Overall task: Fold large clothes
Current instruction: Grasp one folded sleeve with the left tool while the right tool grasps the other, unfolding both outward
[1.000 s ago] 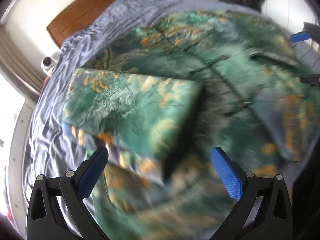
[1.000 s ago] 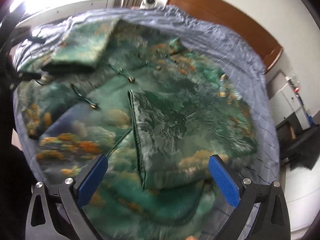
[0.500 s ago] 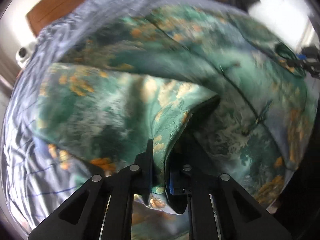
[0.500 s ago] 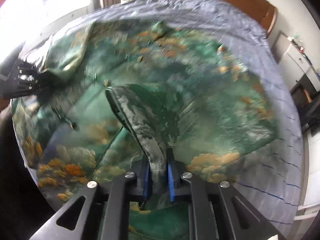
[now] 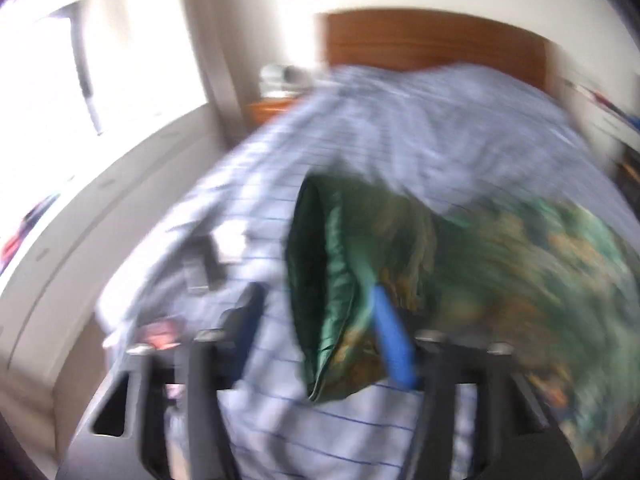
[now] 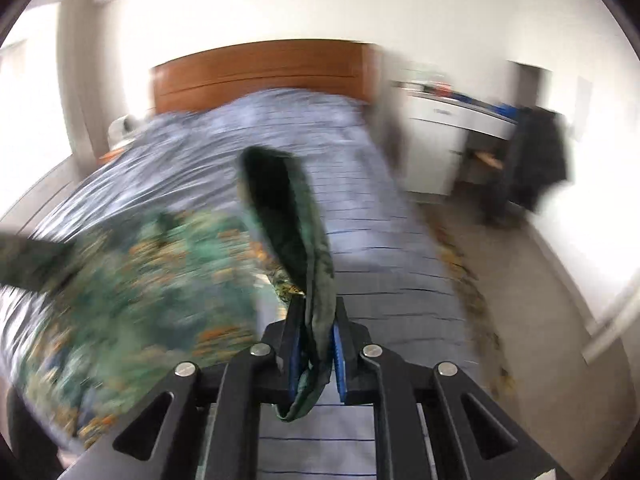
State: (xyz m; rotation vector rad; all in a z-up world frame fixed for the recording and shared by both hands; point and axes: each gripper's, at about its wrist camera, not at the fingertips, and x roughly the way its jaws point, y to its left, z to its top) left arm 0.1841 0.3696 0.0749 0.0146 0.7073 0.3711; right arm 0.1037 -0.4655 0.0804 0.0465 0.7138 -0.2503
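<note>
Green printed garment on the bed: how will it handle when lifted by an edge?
Likely floppy: the garment sags away from the right claw, which pinches a folded edge. Probably slippery: the lining looks glossy, beside the open left claw. Seems light but bulky, spreading over the bedspread.

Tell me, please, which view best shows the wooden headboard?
The right wrist view: the headboard spans the bed's far end, nearly whole and fairly sharp. The left wrist view shows it blurred, its lower edge hidden behind the rumpled bedding.

no readable text, labels or numbers
</note>
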